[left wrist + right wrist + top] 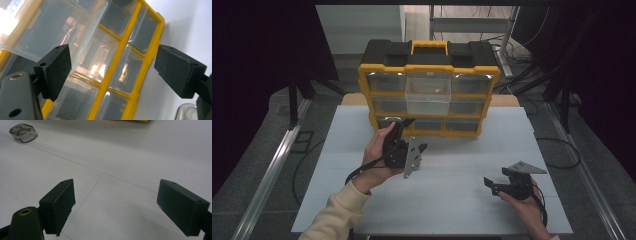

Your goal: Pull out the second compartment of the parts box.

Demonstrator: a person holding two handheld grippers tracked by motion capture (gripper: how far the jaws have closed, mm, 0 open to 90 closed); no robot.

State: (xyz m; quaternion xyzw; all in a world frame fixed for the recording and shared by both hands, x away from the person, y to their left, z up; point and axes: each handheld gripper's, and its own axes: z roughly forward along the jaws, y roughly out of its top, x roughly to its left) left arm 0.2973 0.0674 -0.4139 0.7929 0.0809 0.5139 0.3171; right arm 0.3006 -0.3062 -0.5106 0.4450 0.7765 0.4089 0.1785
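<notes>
likely light, slick and brittle: pulled-out clear drawer (427,94) best pinched at its front lip, both grippers' jaws released.

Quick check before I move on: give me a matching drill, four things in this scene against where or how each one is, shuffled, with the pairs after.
Things:
1. left gripper
2. right gripper
3. middle top drawer
4. small clear case

Places or states:
A. pulled out from the front of the yellow organizer
B. lying alone on the white table
C. open, held up close to the organizer's lower drawers
D. open, low over bare table near the front right

Pairs: 1-C, 2-D, 3-A, 4-B
</notes>
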